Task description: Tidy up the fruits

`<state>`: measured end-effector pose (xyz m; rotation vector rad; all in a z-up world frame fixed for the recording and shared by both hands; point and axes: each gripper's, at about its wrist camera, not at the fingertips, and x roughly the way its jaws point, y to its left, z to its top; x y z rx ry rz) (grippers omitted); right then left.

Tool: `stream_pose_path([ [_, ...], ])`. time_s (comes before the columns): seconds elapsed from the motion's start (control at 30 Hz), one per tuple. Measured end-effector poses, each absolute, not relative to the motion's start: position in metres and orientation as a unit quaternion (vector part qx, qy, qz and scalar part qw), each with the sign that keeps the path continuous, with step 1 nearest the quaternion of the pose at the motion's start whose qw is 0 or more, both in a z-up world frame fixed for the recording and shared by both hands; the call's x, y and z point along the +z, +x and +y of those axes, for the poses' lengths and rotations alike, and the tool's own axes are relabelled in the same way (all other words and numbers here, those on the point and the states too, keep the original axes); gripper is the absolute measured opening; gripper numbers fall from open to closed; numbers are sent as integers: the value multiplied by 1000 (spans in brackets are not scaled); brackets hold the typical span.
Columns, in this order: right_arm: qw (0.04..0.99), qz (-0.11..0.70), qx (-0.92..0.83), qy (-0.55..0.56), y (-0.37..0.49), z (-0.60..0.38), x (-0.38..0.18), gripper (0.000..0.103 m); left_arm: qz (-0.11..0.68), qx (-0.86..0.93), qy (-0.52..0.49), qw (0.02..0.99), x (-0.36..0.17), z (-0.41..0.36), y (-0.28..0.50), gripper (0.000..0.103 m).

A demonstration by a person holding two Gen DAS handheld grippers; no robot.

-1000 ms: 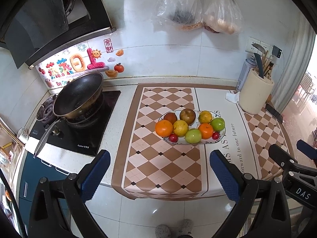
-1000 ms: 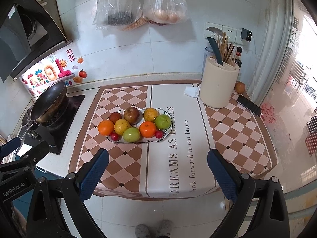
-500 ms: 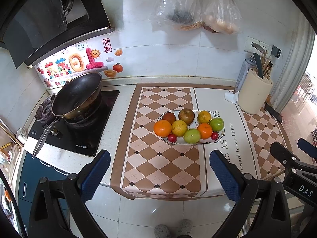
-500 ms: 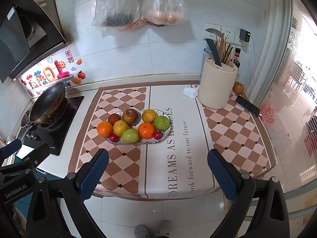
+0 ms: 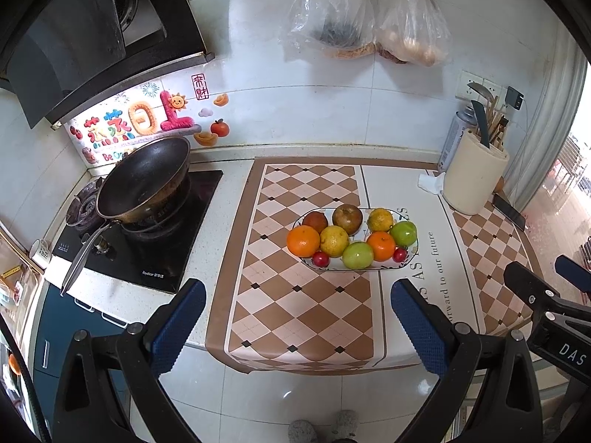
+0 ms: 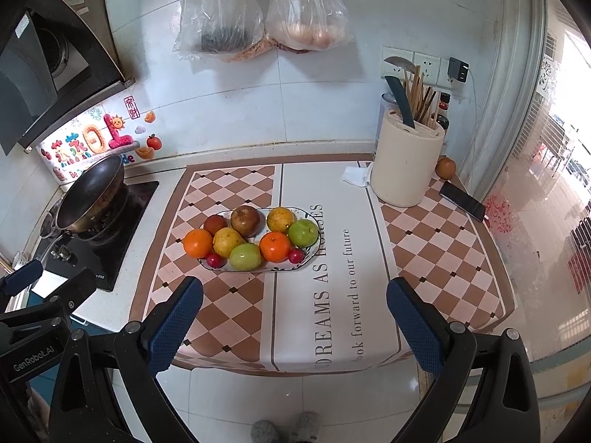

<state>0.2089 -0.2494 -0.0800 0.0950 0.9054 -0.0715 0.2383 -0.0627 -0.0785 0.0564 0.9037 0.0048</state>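
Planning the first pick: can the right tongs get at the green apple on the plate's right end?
Probably yes. The right tongs hang open in front of the counter, and the green apple sits at the plate's right end with only bare mat between.

The left gripper point(image 5: 297, 319) has matte black plastic arms, each ending in a dark blue pad point(image 5: 177, 326) with a fine dotted grip texture. Round silver screw heads point(image 5: 135, 328) sit at the arm joints. The right gripper point(image 6: 293, 317) is built the same: black triangular frames with cut-outs, blue dimpled pads point(image 6: 413, 326), silver screws. From the left camera, its body at four o'clock carries white letters "DAS". From the right camera, the left one's body at eight o'clock reads "GenRobot.AI" in white. Grey slippers point(image 6: 284, 430) show at six o'clock.
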Motion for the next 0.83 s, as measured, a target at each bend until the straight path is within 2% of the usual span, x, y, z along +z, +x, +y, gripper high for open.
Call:
stream_pose_path([
  [0.83,898,436,-37,44,211,-249,-73,102,433,5,30,901,-77,-64,240,103],
])
